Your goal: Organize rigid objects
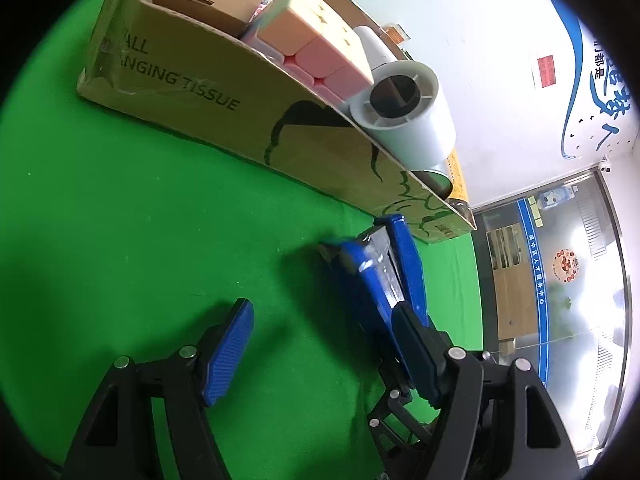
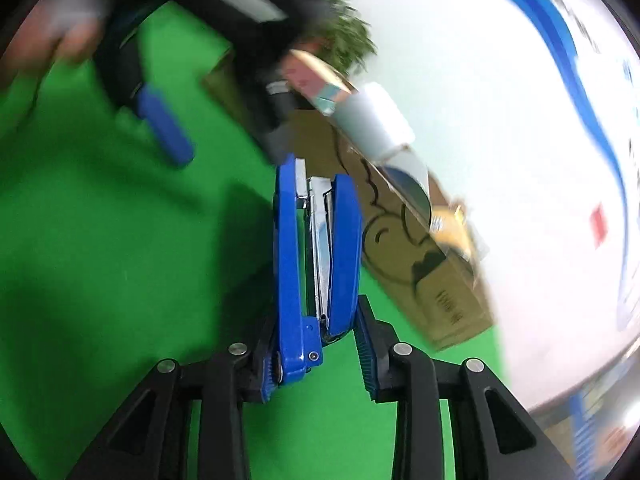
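**Stapler between my right fingers, left fingers spread over bare cloth**

My right gripper points forward and downward over the green cloth table, and the whole view from it is smeared. Between its two black fingers with ribbed blue pads stands one blue plastic stapler with a shiny metal core, on edge, its hinge end down between the pads and its nose pointing away from me. The left pad lies against the stapler's hinge; the right pad looks close to the other side, though the blur hides whether it presses, so I cannot tell if I am clenched on it.

My left gripper tilts down at the same cloth, rolled so one finger sits lower than the other. Its jaws are released and spread wide, with only green cloth between the pads. The stapler shows just ahead of my left gripper's right-hand finger, outside the gap.

Beyond both pairs of fingers lies one brown printed cardboard box, open at the top. Sticking up from it I count one pastel puzzle cube and one white plastic spool wound with clear film, the spool resting on the box's near rim. Other items in there are too hidden to count.

A blurred hand shows ahead to the far left of my right fingers.
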`<state>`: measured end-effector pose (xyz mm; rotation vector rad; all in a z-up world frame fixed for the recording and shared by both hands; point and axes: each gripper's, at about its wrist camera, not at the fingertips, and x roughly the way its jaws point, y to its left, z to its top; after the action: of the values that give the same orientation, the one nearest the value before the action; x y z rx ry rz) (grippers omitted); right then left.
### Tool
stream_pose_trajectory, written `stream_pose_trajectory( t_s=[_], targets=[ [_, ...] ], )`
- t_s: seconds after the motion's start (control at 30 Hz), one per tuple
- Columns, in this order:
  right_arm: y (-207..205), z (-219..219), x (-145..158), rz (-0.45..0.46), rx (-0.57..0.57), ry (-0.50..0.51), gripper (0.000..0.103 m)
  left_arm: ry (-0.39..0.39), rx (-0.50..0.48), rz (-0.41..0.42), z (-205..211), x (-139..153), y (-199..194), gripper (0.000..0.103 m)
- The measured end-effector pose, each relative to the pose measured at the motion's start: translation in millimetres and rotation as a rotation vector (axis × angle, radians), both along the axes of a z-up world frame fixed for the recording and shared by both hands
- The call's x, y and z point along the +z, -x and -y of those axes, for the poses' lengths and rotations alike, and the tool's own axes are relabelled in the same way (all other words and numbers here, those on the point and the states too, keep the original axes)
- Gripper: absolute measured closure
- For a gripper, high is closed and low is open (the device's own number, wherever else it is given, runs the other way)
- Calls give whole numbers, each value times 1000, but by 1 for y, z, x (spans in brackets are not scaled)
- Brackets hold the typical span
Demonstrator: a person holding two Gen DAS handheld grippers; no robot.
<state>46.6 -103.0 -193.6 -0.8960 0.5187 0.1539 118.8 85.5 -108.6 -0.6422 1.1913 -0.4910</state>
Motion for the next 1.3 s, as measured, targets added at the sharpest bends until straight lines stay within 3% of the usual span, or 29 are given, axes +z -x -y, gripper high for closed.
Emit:
stream_pose_trajectory(
  t_s=[0.03,0.07,0.1,0.13,0.17,0.2,0.33,0.43,0.5,0.57,0.63,0.7,1.0,1.13,1.17,1.2,1.3],
  targets=[
    [4,-3,-1,11,14,16,68,-2,-5,3,2,1,0,32],
    [10,-4,3,-3,48,-18,56,-2,-15,5,4,2,0,32],
    [17,-2,11,-38,87,-109,45,-4,-24,5,4,2,1,32],
    [20,2,19,-65,105,-191,23,-5,-35,3,5,3,2,32],
    [24,8,29,-98,122,-298,12,-5,-41,2,7,3,2,32],
    [25,15,38,-130,132,-393,12,-8,-43,0,14,4,2,32],
    [-4,37,45,-344,34,-648,11,-14,-33,-24,19,-1,2,32],
    [-9,39,39,-457,36,-669,18,-22,-32,-24,26,0,4,32],
    [-13,31,31,-468,28,-636,23,-34,-33,-25,31,1,6,32],
    [-16,25,21,-481,23,-603,35,-73,-20,-15,39,4,8,31],
    [-15,21,17,-467,15,-612,40,-100,-13,-3,47,6,11,25],
    [-13,18,18,-453,-6,-618,54,-140,-17,15,58,9,13,22],
    [-4,14,23,-474,-125,-737,54,-284,-40,59,85,14,21,22],
    [-8,14,27,-521,-145,-823,54,-266,-35,48,85,16,19,24],
    [-8,15,28,-530,-144,-845,54,-289,-39,54,86,16,20,32],
    [-7,15,29,-535,-145,-857,54,-302,-54,66,86,15,18,32],
    [-10,10,29,-522,-134,-838,55,-294,-60,72,85,14,18,32]
  ],
)
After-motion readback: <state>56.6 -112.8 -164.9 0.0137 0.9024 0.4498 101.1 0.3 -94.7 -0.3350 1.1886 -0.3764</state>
